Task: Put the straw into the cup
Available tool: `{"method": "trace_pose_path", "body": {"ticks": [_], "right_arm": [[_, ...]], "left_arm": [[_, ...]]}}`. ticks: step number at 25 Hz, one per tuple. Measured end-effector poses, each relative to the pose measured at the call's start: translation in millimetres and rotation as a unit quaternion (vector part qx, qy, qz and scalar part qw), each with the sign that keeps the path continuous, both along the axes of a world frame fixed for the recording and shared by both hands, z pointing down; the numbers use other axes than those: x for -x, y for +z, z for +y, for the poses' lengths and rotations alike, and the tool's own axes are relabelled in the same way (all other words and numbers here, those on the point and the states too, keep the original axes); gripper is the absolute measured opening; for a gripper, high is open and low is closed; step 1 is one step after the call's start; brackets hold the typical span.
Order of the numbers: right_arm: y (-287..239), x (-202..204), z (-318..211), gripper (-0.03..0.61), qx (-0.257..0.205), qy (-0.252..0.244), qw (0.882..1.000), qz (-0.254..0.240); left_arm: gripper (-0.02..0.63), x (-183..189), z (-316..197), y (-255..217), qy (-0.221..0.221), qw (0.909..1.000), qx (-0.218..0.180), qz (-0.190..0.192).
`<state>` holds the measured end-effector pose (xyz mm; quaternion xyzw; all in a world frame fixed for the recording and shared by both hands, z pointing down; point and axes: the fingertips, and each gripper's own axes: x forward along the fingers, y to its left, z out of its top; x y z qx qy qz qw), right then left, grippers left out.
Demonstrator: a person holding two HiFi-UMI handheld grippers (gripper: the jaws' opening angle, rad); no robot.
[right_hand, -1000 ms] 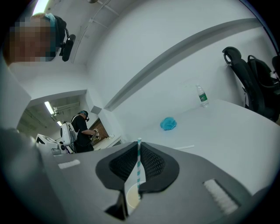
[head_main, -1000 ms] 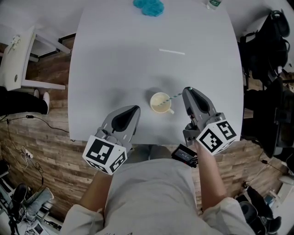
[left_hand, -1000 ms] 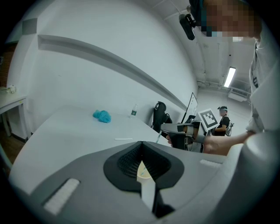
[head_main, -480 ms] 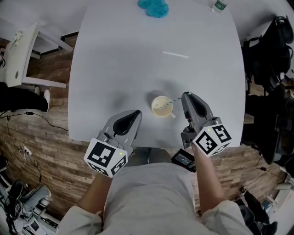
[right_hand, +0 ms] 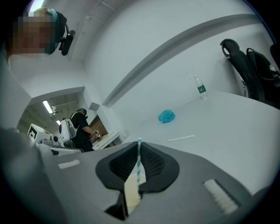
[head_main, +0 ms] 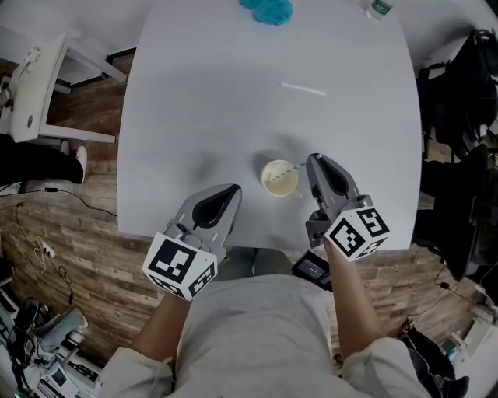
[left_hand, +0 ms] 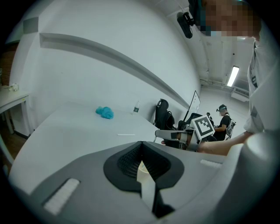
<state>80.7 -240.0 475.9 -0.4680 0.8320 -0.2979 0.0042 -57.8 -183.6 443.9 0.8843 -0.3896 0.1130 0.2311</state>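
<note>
A cream cup [head_main: 279, 177] stands near the front edge of the white table [head_main: 202, 93]. A teal-and-white striped straw [head_main: 293, 166] slants from inside the cup up to my right gripper [head_main: 311, 159], just right of the cup. In the right gripper view that gripper [right_hand: 139, 146] is shut on the straw [right_hand: 139, 166], which stands upright between the pads, with the cup [right_hand: 130, 192] showing below. My left gripper [head_main: 233, 189] hovers to the cup's lower left, apart from it. Its jaws [left_hand: 141, 144] are shut with nothing in them.
A thin white strip [head_main: 303, 89] lies further back on the table. A blue crumpled cloth [head_main: 268, 8] and a bottle [head_main: 379, 8] sit at the far edge. Black chairs and bags [head_main: 459, 116] stand right of the table, and a white side table [head_main: 35, 93] stands to its left.
My right gripper has sunk a little with the straw, so less straw shows between it and the cup. The left gripper and cup have stayed put.
</note>
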Motion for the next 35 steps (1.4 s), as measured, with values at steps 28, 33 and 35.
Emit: {"method": "trace_pose_path", "body": {"ticks": [28,33,35], "right_arm": [[27.9,-12.2,-4.1,0.044,0.015,0.042,0.999,0.016],[29.3,-12.8,-3.1,0.057,0.02,0.044,0.999,0.022],[28.7,-14.0,-4.7,0.065,0.02,0.044,0.999,0.023]], "left_arm": [[0.018,7.3,2.5,4.6,-0.002,1.0,0.005,0.0],[0.018,8.8,0.2,0.4,-0.001,1.0,0.001,0.0],[0.018,8.2,-2.9,-2.2,-0.002,1.0,-0.001,-0.001]]}}
